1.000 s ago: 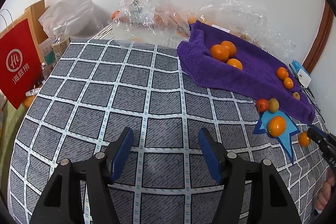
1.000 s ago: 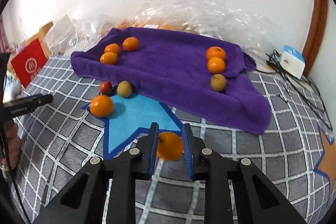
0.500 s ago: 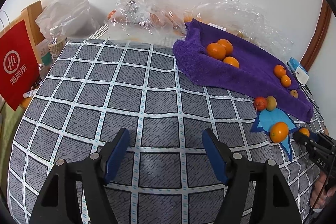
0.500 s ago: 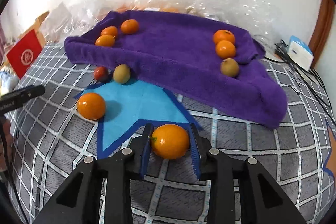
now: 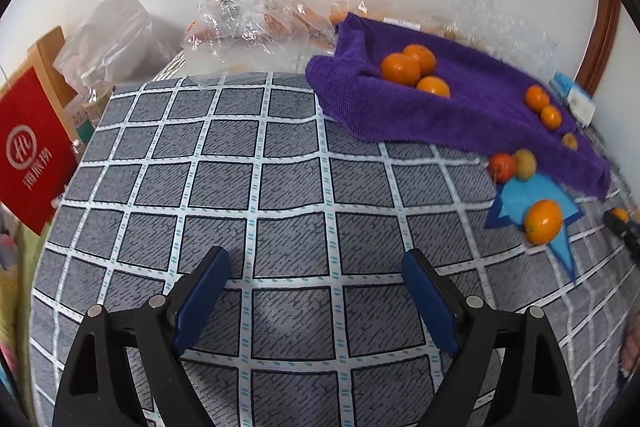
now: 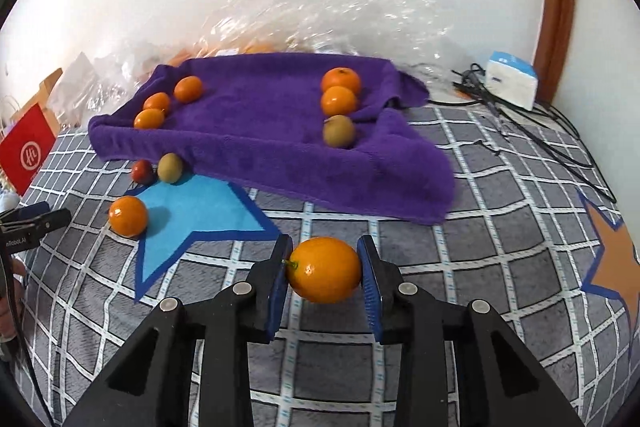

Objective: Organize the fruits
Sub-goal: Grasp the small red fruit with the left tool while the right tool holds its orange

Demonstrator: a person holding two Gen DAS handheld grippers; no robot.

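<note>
My right gripper [image 6: 325, 269] is shut on an orange [image 6: 324, 269] and holds it above the checked cloth, in front of the purple towel [image 6: 256, 143]. The towel holds three oranges [image 6: 158, 103] at its left end and two oranges [image 6: 339, 91] and a kiwi [image 6: 338, 131] at its right. An orange [image 6: 128, 215], a kiwi [image 6: 170, 167] and a red fruit [image 6: 142, 171] lie by the blue star patch [image 6: 192, 211]. My left gripper [image 5: 316, 303] is open and empty over the checked cloth, left of the towel [image 5: 460, 107]. The loose orange [image 5: 543, 221] shows there too.
Clear plastic bags [image 5: 256, 23] with more fruit lie behind the towel by the wall. A red paper bag [image 5: 28, 151] stands at the left edge. A white box [image 6: 512, 79] and black cables [image 6: 532, 131] lie at the back right.
My right gripper has lifted the orange off the cloth and moved it closer to the towel. My left gripper has drifted a little left and opened a bit wider.
</note>
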